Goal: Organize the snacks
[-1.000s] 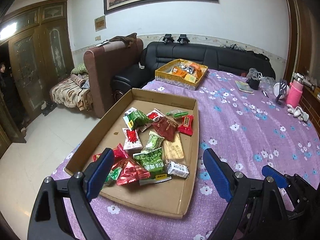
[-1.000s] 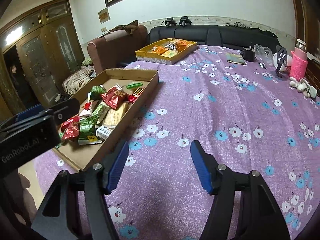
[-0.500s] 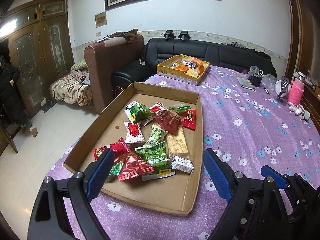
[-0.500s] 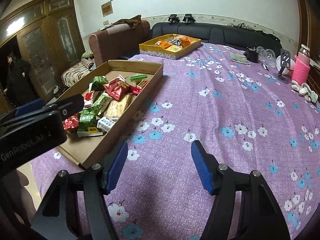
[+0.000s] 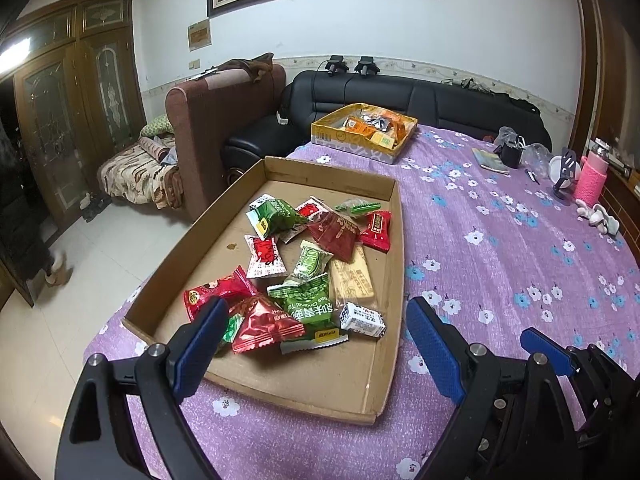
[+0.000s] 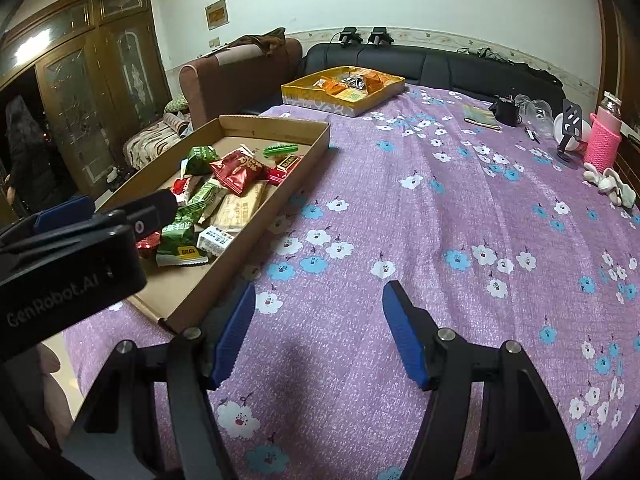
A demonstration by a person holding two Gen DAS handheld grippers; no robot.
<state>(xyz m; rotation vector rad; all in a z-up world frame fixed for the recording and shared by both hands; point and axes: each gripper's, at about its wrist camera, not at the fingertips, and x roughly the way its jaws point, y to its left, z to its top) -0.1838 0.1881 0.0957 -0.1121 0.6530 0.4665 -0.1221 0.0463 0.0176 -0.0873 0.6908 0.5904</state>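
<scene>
Just ahead of the left gripper (image 5: 312,344) — wide open, empty — lie snacks (image 5: 304,264).

The right tongs (image 6: 318,334) hang open and empty above the purple flowered tablecloth (image 6: 420,220); a shallow brown cardboard tray (image 6: 256,216) of wrapped snacks (image 6: 212,200) lies to their left.
</scene>
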